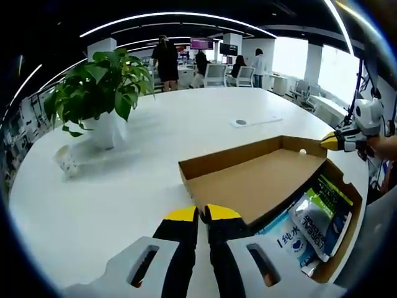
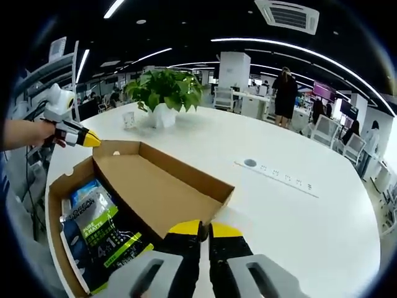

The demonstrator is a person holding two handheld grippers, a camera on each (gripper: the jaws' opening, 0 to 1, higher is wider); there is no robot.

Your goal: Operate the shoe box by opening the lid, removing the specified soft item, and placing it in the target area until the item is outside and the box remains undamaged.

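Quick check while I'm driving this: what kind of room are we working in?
Most likely an open-plan office or meeting area: a large white table with a built-in power strip, a potted plant, office chairs and people at desks behind, under long ceiling strip lights.

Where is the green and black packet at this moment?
The green and black packet lies inside the open shoe box, beside the blue packet, at lower left in the right gripper view; in the left gripper view it lies at lower right.

A brown cardboard shoe box (image 2: 155, 192) is lying open on the white table (image 2: 298, 223), lid flipped back, soft packets (image 2: 102, 230) resting inside
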